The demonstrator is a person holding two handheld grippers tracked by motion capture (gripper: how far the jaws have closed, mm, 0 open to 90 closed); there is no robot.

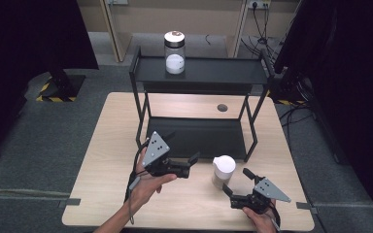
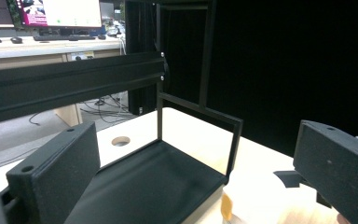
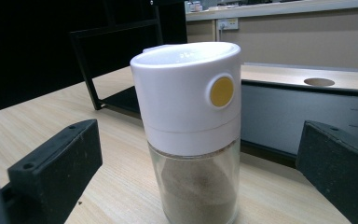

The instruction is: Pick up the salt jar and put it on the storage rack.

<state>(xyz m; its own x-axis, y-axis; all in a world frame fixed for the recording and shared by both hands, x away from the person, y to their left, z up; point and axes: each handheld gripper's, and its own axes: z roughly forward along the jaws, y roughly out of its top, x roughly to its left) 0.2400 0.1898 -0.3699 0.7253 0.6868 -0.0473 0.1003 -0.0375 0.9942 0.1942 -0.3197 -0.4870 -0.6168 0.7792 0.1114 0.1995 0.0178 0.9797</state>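
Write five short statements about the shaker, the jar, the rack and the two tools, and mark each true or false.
1. The white-capped shaker stands upright on the table. True.
2. The right tool is shut on the shaker. False: its jaws are open, one on each side, apart from it.
3. The jar stands on the top shelf of the black rack. True.
4. The left tool holds the jar. False: it is open and holds nothing.
5. The shaker's cap has a red button. False: it is yellow.
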